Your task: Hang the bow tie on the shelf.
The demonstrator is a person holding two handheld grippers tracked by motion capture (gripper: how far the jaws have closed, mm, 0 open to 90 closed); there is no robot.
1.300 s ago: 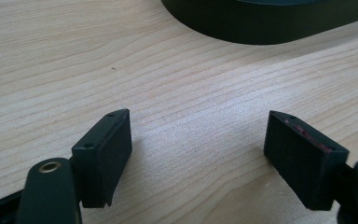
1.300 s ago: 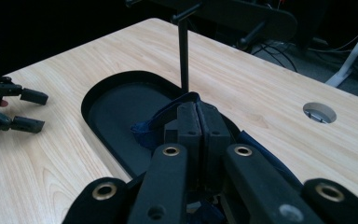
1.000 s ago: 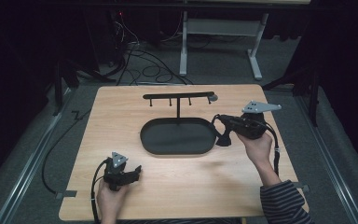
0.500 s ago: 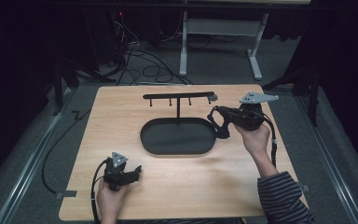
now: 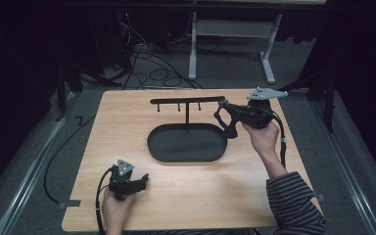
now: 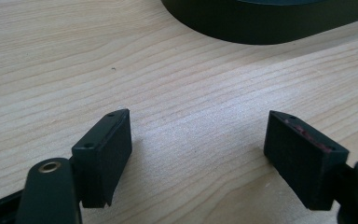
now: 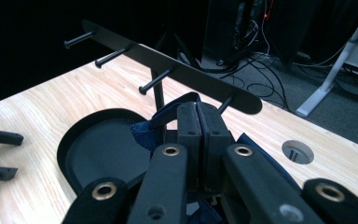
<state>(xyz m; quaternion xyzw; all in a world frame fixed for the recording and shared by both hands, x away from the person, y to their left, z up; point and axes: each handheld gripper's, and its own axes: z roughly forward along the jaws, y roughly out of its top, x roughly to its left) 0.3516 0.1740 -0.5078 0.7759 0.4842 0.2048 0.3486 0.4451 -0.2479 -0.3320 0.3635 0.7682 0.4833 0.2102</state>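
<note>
Right gripper (image 7: 198,122): held up off the worktop (image 5: 127,122) beside the right end of the rack; its jaws are pressed together, pinching a dark blue strap.
Strap (image 7: 168,113): a loop of blue fabric caught between the jaws, arching up and off to their left, with more blue cloth hanging below the jaws; what it belongs to cannot be made out.
Rack (image 7: 168,67): a black T-shaped stand, its flat bar running crosswise just beyond and above the jaws, with four pegs (image 7: 154,80) sticking out toward the gripper.
Nearest peg: the one at the bar's right end, just past the jaw tips; the others lie farther left of the jaws.
Key relation: the strap loop sits slightly below and short of that end peg, so hanging it likely calls for a small lift and push forward.
Tray (image 5: 156,152): an oval black base under the rack, below and left of the jaws.
Left gripper (image 6: 198,154): low over bare worktop, jaws spread and holding nothing, well apart from the rack.
</note>
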